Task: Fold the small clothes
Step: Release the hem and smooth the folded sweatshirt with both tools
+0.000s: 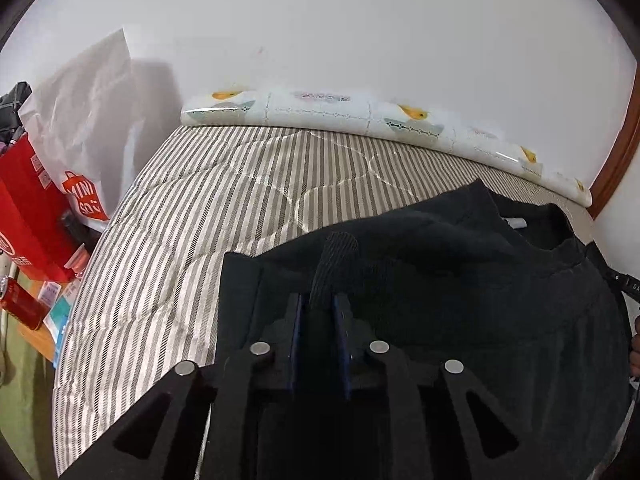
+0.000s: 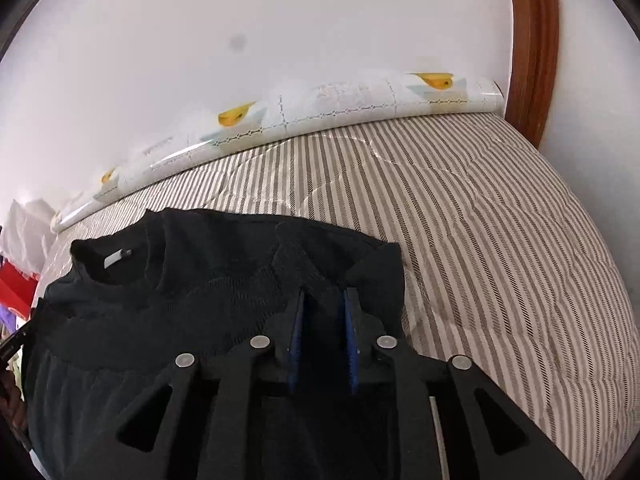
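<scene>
While both grippers (image 1: 320, 300) (image 2: 325, 300) pinch the black sweater (image 2: 192, 280), a red box (image 1: 28, 216) flanks the mattress (image 1: 180, 208).

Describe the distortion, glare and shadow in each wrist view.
Left wrist view: fisheye bends the patterned roll and striped quilt into arcs; the white bag throws a soft shadow on the wall. Right wrist view: same curving, dark corner vignette, a glare streak along the roll; the black garment shows little detail.

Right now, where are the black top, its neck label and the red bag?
black top (image 2: 192, 300): right wrist view, chest fabric.
neck label (image 2: 114, 258): right wrist view, label's middle.
red bag (image 1: 28, 216): left wrist view, front face.
</scene>
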### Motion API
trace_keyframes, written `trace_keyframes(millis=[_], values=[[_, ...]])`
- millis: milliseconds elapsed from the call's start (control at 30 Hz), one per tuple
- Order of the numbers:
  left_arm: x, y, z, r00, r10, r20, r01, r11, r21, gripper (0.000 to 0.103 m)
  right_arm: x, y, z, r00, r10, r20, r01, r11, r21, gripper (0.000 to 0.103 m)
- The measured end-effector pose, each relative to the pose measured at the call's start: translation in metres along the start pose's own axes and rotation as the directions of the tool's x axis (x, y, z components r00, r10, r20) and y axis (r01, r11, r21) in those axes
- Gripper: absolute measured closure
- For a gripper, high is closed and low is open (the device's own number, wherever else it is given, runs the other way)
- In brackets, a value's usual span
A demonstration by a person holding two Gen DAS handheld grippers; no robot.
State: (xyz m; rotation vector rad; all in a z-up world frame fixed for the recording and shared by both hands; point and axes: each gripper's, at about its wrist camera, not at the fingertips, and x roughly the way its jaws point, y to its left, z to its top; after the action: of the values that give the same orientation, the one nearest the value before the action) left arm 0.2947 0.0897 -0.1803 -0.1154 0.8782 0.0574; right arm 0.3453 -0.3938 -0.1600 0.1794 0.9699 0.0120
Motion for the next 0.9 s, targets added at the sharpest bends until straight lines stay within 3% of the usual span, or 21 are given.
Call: trace_keyframes(millis=[67, 133, 300, 433, 467, 700, 767, 800, 833, 900], values=[[-0.007, 0.002, -0.005, 1.000, 0.002, -0.006, -0.002, 1.000, -0.002, 0.082, -0.012, 0.001, -0.006, 1.000, -0.020, 0.005, 0.020, 1.000, -0.008, 0.071], [-0.012, 0.005, -0.009, 1.000, -0.008, -0.026, 0.008, 1.000, -0.010, 0.081, -0.025, -0.001, -0.015, 0.997, -0.069, 0.019, 0.069, 0.997, -0.024, 0.052], [-0.037, 0.016, -0.033, 0.998, -0.053, -0.044, 0.051, 0.998, -0.037, 0.074, -0.049, -0.021, -0.044, 0.994, -0.106, -0.022, 0.105, 0.994, -0.035, 0.046], [-0.059, 0.022, -0.054, 0.995, -0.091, -0.026, 0.090, 0.995, -0.042, 0.055, -0.056, -0.042, -0.069, 0.998, -0.030, -0.054, 0.033, 0.998, 0.052, 0.045], [-0.062, 0.023, -0.058, 0.996, -0.089, -0.020, 0.088, 0.995, -0.042, 0.055, -0.054, -0.047, -0.074, 0.997, 0.021, -0.069, -0.016, 0.997, 0.079, 0.045], [-0.083, 0.032, -0.084, 0.996, -0.084, -0.032, 0.081, 0.994, -0.075, 0.055, -0.041, -0.033, -0.070, 0.995, 0.081, -0.053, -0.074, 0.991, 0.115, 0.045], [-0.086, 0.035, -0.087, 0.996, -0.078, -0.039, 0.075, 0.993, -0.087, 0.055, -0.036, -0.021, -0.068, 0.997, 0.055, -0.060, -0.051, 0.996, 0.066, 0.053], [-0.087, 0.035, -0.089, 0.996, -0.076, -0.040, 0.072, 0.993, -0.092, 0.055, -0.034, -0.016, -0.067, 0.996, 0.053, -0.068, -0.049, 0.998, 0.049, 0.061], [-0.087, 0.037, -0.090, 0.997, -0.072, -0.040, 0.067, 0.992, -0.102, 0.055, -0.033, -0.013, -0.067, 0.997, 0.048, -0.068, -0.045, 0.998, 0.038, 0.077], [-0.090, 0.041, -0.092, 0.997, -0.073, -0.041, 0.067, 0.990, -0.125, 0.055, -0.035, -0.010, -0.067, 0.997, 0.046, -0.056, -0.045, 0.999, 0.014, 0.087]])
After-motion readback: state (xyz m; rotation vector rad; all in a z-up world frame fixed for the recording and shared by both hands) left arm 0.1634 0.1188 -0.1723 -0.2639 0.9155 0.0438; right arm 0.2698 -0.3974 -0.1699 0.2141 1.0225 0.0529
